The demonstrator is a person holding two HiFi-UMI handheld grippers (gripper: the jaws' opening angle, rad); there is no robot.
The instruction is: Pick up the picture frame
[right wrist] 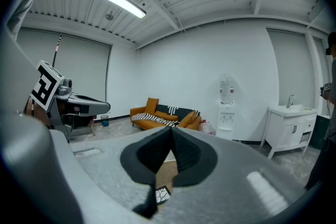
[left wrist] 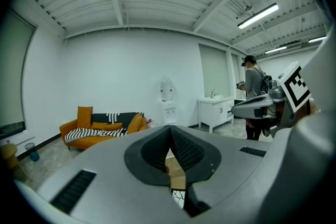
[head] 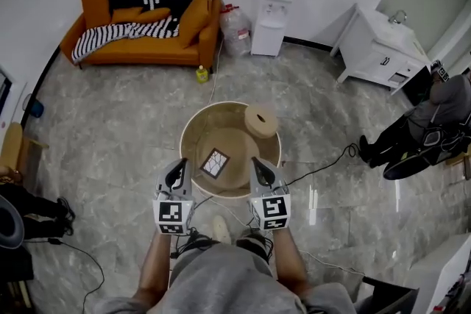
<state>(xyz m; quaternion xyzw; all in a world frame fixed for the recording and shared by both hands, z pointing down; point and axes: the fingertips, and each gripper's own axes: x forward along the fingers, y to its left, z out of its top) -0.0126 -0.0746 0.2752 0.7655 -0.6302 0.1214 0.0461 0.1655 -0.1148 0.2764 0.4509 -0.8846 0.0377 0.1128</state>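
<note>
Two closed, empty sets of fingers, left gripper, right gripper, one picture frame on one round table.

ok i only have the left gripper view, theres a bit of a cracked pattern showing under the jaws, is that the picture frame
Observer: Yes. The head view shows the picture frame lying flat on the round wooden table, turned cornerwise, just beyond the left gripper and to its right.
Operator: anything else on the table
Observer: One round wooden piece at the far right rim, apart from the frame.
Operator: is the right one holding anything
Observer: No. The right gripper has its jaws together with nothing between them, and it sits at the table's near edge, short of the frame.
</note>
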